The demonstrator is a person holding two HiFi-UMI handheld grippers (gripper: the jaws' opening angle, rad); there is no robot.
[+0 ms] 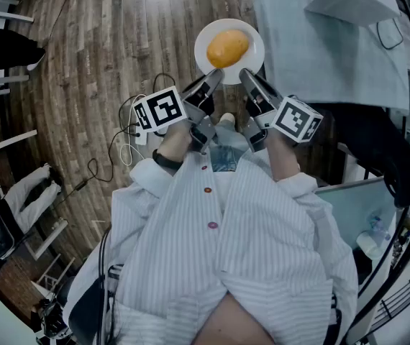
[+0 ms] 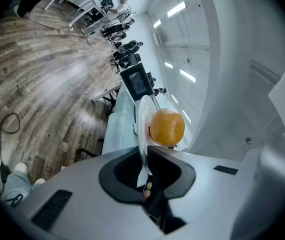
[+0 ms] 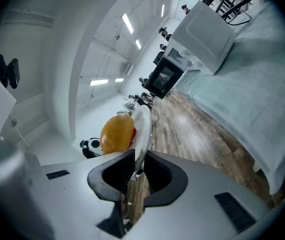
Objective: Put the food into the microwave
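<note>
Food: a round orange-yellow lump (image 1: 227, 46) lies loose on a white plate (image 1: 228, 74), upper centre of the head view, carried in the air over the wooden floor (image 1: 97, 70).
Left tool (image 1: 214, 76): pinching the plate's near rim on its left side; the rim runs edge-on between the jaws.
Right tool (image 1: 247, 76): pinching the same rim on its right side, just beside the left tool.
Table (image 1: 320, 56): cloth-covered, upper right of the head view, apart from the plate.
Microwave (image 3: 164, 78): I take the dark-fronted box at the table's far end for it. I cannot tell whether its door is open.
Step in hand: by my reading, carrying the plate across to the microwave.
Doing it well: I keep both tools at one height so the plate stays level, since the round food would likely roll. I move my two hands as one, slowly, without twisting the rim or easing either pinch.
</note>
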